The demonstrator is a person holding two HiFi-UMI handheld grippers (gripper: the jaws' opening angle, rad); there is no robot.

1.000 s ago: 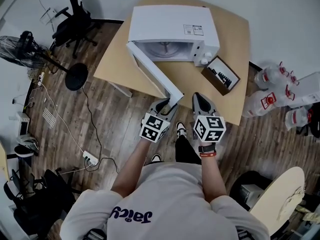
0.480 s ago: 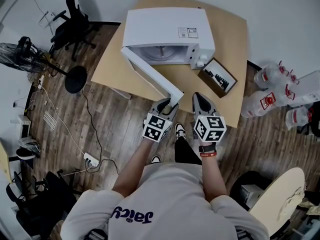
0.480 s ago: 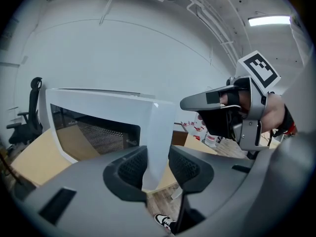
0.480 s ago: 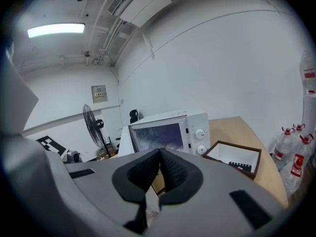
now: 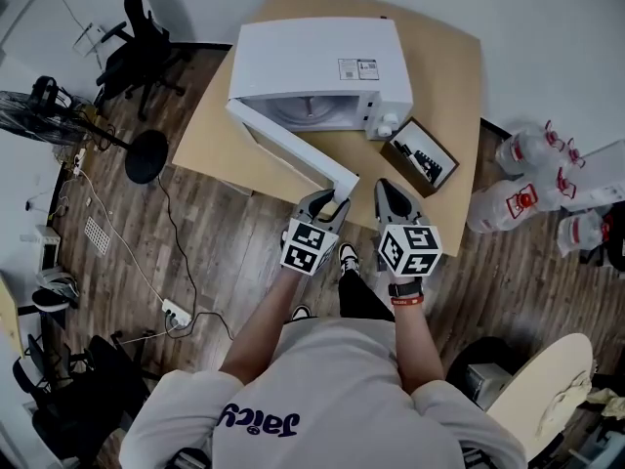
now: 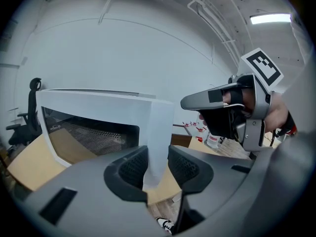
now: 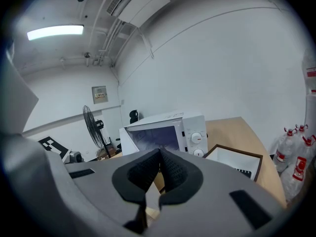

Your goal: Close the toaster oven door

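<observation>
Two tools: one in each of the person's hands, side by side at 6 o'clock of the table [image 5: 444, 71].
Left gripper [image 5: 330, 201]: its jaws have just been closing and now pinch the free edge of the toaster oven door [image 5: 293, 145], a pad on each face.
Right gripper [image 5: 394, 195]: at 3 o'clock of the left one, jaws together with nothing in them, clear of the door.
Door position: swung wide open, running from its hinge at the 9 o'clock side of the toaster oven [image 5: 317, 52] out to 5 o'clock, past the table edge.
Neighbours: a shallow dark-framed box [image 5: 422, 154] lies at 4 o'clock of the oven, outside the door's swing.
Handling: probably a stiff, light panel with a window, on a free hinge; the smooth faces could slip, and the oven may slide if pushed hard.
Hold: the free edge, farthest from the hinge, gives the best leverage.
</observation>
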